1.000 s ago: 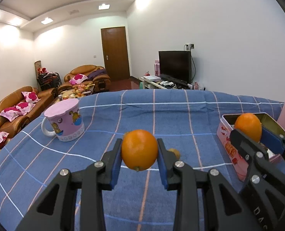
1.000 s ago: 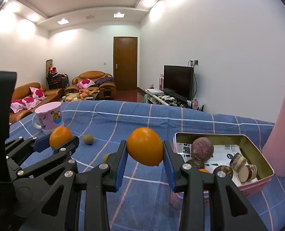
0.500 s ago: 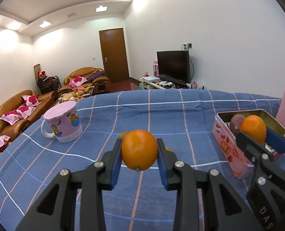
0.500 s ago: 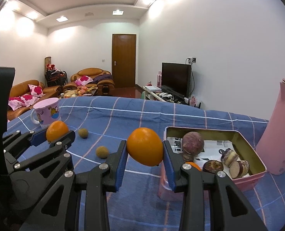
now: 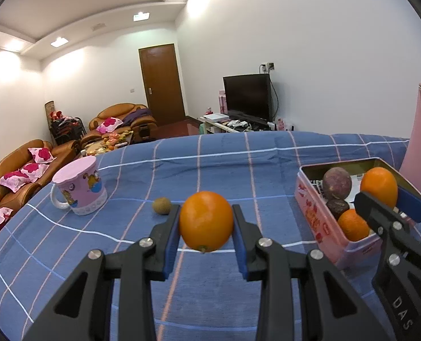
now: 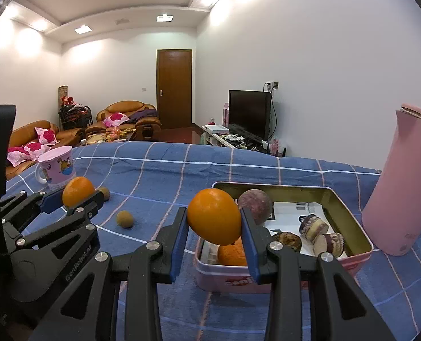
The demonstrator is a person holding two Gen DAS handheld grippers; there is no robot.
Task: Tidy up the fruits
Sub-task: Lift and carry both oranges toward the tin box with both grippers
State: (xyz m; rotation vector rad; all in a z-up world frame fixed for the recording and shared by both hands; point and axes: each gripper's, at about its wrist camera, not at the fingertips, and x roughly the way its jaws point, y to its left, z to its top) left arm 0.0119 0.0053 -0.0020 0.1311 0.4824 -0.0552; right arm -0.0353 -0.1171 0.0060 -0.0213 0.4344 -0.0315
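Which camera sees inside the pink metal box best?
The right wrist view: it looks down into the pink metal box, showing fruit and the paper lining. The left wrist view shows the box side-on, partly behind the right gripper.

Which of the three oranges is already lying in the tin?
The orange at the pink tin's near end, below the right gripper. The other two are gripped in the air, one by it, one by the left gripper.

Three oranges [image 6: 214, 219], two brown fruits [image 6: 125, 219].

Right hand-held gripper [image 6: 214, 228] clamping an orange [image 6: 214, 219] above pink tin [image 6: 352, 264], left hand-held gripper [image 6: 78, 196] gripping another
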